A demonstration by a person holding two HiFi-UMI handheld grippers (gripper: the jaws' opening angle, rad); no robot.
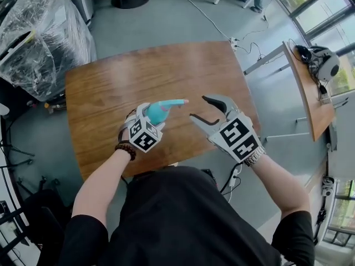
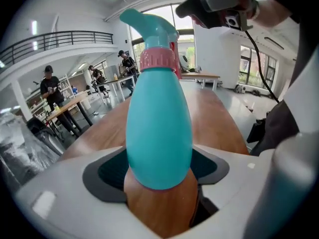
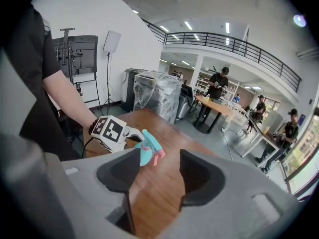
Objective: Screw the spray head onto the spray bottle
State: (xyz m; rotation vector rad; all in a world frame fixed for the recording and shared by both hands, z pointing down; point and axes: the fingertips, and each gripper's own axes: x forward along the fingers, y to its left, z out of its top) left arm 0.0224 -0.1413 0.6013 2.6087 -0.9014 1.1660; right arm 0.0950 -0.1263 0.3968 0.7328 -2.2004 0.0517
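The person held both grippers above a brown wooden table, with no other object on its top. The left gripper gripped a teal spray bottle. In the left gripper view its jaws stood fairly wide and pressed on either side of the bottle's rounded lower body, so the bottle rose straight away from the camera. In the head view the bottle lay roughly level above the table, its top pointing toward the right gripper.

The teal spray head sat on the bottle's neck, joined to it by a pink ribbed collar. From these views it could not be told how tightly the collar was screwed down. A pinkish tip showed at the nozzle end in the head view.

The right gripper hung just beside the nozzle end, not touching it. Its two dark-padded jaws were spread wide apart. In the right gripper view only the table surface showed between them, and the bottle and the left gripper's marker cube lay beyond the jaw tips.

A bulky plastic-wrapped object stood on the floor past the table's far left corner.
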